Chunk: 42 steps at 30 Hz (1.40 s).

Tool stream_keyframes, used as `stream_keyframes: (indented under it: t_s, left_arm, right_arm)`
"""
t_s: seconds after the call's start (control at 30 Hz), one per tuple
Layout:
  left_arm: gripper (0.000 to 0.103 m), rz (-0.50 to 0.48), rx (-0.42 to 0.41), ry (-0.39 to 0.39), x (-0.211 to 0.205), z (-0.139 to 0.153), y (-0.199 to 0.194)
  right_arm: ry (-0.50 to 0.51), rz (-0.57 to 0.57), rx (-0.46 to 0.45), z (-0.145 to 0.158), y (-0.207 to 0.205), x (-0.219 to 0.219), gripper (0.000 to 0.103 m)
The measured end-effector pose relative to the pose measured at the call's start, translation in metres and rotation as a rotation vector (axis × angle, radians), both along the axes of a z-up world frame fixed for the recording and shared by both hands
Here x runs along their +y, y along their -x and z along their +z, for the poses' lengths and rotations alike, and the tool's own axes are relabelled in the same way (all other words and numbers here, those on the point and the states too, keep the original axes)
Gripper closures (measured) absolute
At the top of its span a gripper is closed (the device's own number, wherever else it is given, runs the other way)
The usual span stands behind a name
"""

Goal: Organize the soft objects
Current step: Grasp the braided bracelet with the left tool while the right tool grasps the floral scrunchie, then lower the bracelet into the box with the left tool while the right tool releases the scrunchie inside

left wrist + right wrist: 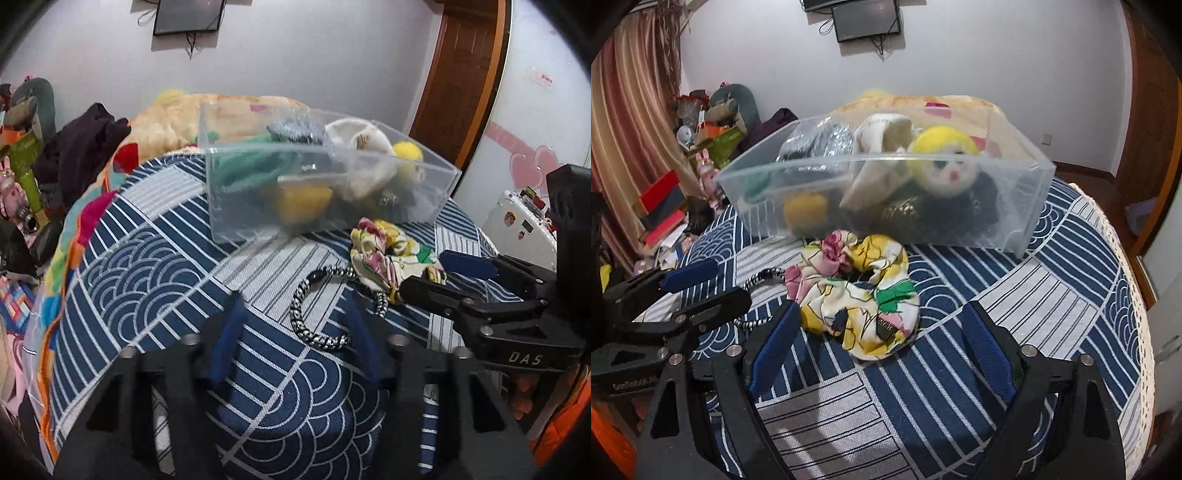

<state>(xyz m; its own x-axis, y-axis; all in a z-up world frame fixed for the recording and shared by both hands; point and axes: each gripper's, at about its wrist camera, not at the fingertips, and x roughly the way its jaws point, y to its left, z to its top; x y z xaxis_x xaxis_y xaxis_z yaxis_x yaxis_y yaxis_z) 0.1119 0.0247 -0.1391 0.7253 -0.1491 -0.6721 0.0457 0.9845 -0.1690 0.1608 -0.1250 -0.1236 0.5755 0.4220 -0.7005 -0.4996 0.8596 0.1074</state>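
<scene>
Both grippers are empty — the right gripper [882,332] gapes wide around the floral scrunchie [857,295] at frame centre, the left gripper [295,317] half-open at the braided band [325,306]. Above, the clear bin [1015,206] already holds several soft toys — two items remain, I judge.

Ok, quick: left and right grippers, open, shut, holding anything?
Left gripper: jaws open, holding nothing; the black-and-white cord loop lies on the cloth between them.
Right gripper: jaws open, holding nothing; the floral scrunchie lies between them.
</scene>
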Motion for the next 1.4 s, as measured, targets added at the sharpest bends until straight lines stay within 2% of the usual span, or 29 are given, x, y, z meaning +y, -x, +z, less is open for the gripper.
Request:
stream_keyframes:
  t_s: [0.03, 0.07, 0.13, 0.17, 0.23, 0.3, 0.37, 0.47, 0.67, 0.93, 1.23, 1.4]
  left_arm:
    - [0.058, 0.004, -0.006, -0.013, -0.001, 0.000, 0.001]
    - [0.061, 0.002, -0.010, -0.021, -0.003, 0.000, 0.001]
    - [0.077, -0.013, -0.009, -0.010, -0.005, 0.000, 0.001]
    - [0.079, -0.021, -0.007, -0.001, -0.005, 0.000, 0.001]
    - [0.092, -0.023, -0.009, 0.002, -0.005, -0.001, 0.001]
    - [0.095, -0.029, -0.009, 0.012, -0.004, -0.001, 0.001]
    - [0.097, -0.029, -0.012, 0.013, -0.003, -0.001, 0.002]
    - [0.098, -0.024, -0.027, 0.004, -0.003, 0.002, 0.007]
    - [0.098, 0.012, -0.118, -0.008, 0.005, 0.027, 0.026]
    - [0.098, 0.027, -0.196, -0.005, 0.010, 0.055, 0.032]
    - [0.098, 0.035, -0.272, -0.005, 0.013, 0.088, 0.010]
    - [0.098, 0.050, -0.288, -0.027, 0.013, 0.097, -0.011]
  right_arm:
    - [0.007, 0.014, 0.010, -0.001, 0.000, 0.003, 0.034]
    - [0.012, 0.021, 0.015, -0.003, 0.000, 0.004, 0.037]
    - [0.029, 0.020, 0.002, -0.005, 0.000, 0.007, 0.049]
    - [0.031, 0.022, -0.003, -0.005, 0.001, 0.007, 0.052]
    - [0.028, 0.030, -0.006, -0.003, 0.001, 0.007, 0.067]
    - [0.017, 0.035, -0.003, -0.003, 0.000, 0.005, 0.078]
    - [0.007, 0.034, -0.014, -0.003, 0.002, 0.001, 0.082]
    - [0.000, 0.021, -0.046, 0.000, 0.006, -0.003, 0.085]
    - [-0.042, 0.011, -0.093, 0.012, 0.014, -0.016, 0.086]
    - [-0.084, 0.003, -0.201, 0.044, 0.031, -0.023, 0.086]
    - [-0.110, -0.020, -0.323, 0.080, 0.030, -0.026, 0.086]
    - [-0.126, -0.031, -0.356, 0.091, 0.019, -0.020, 0.086]
